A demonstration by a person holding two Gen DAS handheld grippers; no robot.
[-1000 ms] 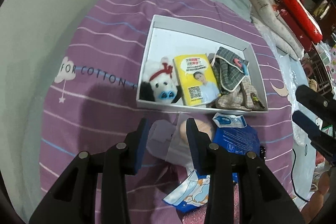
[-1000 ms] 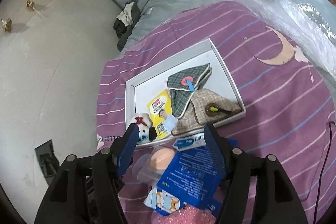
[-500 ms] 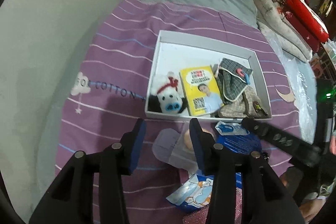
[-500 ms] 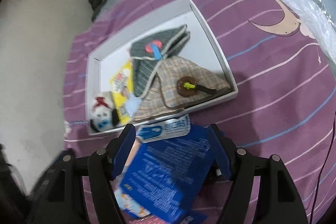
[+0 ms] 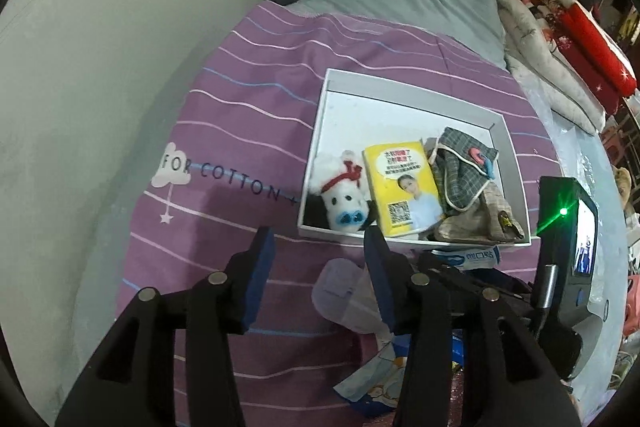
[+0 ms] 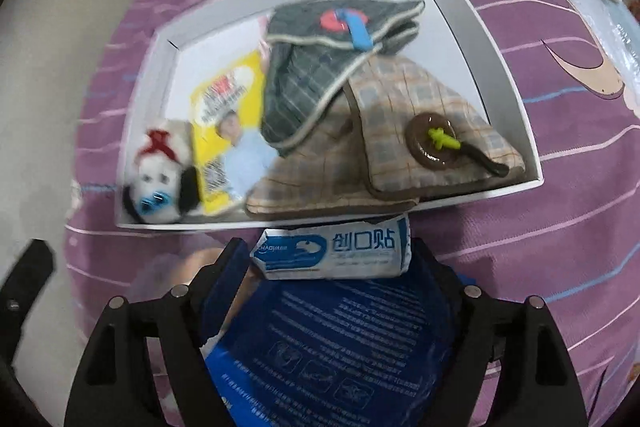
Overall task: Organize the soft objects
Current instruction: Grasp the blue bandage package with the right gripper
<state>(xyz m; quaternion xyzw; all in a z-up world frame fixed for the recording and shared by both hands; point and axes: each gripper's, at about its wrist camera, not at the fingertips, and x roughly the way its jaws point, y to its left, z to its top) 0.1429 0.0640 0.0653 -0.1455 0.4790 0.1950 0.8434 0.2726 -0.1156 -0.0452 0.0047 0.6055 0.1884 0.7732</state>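
1. Change: right gripper point(image 6: 328, 263) has dropped low over the blue pack point(image 6: 340, 347) since 1 s ago; fingers now straddle it, jaws wide, not yet closed. We judge a grasp is imminent.
2. Left gripper point(image 5: 316, 259) stays wide, holding nothing, above the clear plastic pouch point(image 5: 344, 299).
3. White tray point(image 6: 496, 39), rigid card: fuzzy plush dog point(image 6: 160, 179), glossy yellow booklet point(image 6: 228, 131), two woven plaid pouches point(image 6: 320, 75).
4. Crinkly bandage packet point(image 6: 332, 251) lies just outside the tray's near wall, on striped purple cotton sheet point(image 5: 240, 131).
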